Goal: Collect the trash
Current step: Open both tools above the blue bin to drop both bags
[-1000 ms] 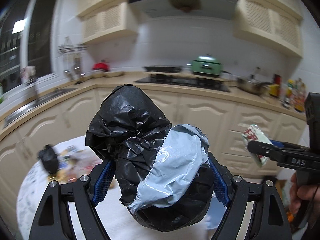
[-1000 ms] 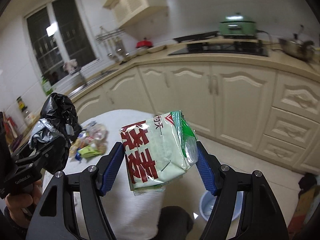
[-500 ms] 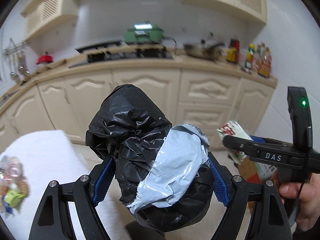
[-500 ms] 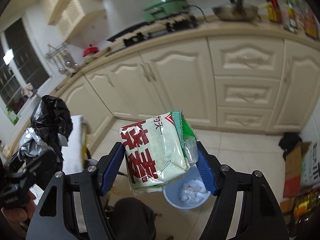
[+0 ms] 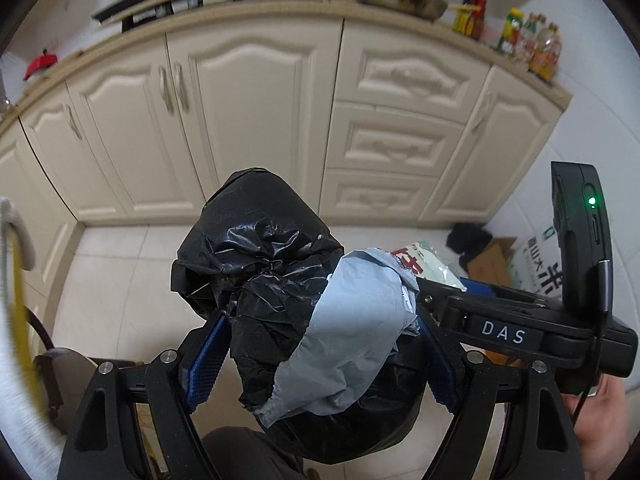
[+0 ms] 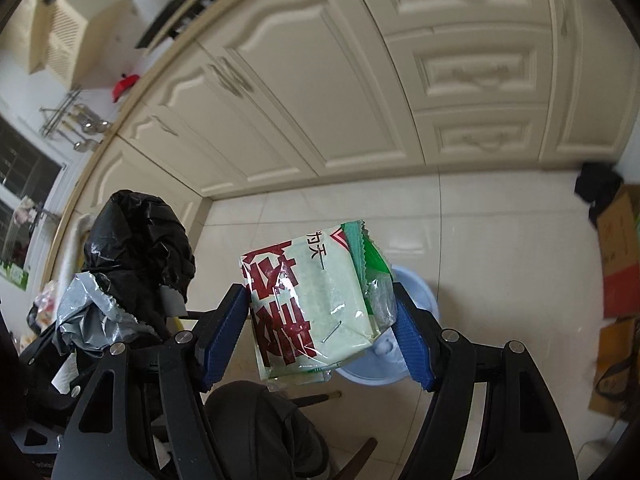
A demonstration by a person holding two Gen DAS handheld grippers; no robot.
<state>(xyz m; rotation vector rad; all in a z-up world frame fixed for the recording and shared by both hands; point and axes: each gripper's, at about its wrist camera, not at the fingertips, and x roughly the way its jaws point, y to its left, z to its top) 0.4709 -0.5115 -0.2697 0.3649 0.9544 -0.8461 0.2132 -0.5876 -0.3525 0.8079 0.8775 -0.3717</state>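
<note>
1. Between the blue pads of your left tongs [image 5: 320, 354] sits a crumpled black bag [image 5: 276, 280] with a grey wrapper [image 5: 352, 320] pressed against it, both gripped tight.
2. Your right tongs [image 6: 320, 328] clamp a pale green packet [image 6: 308, 304] with red characters, held above the tiled floor [image 6: 500, 248].
3. Just beneath that packet stands a light blue bin [image 6: 416, 292], near the cream cabinets [image 6: 320, 80].
</note>
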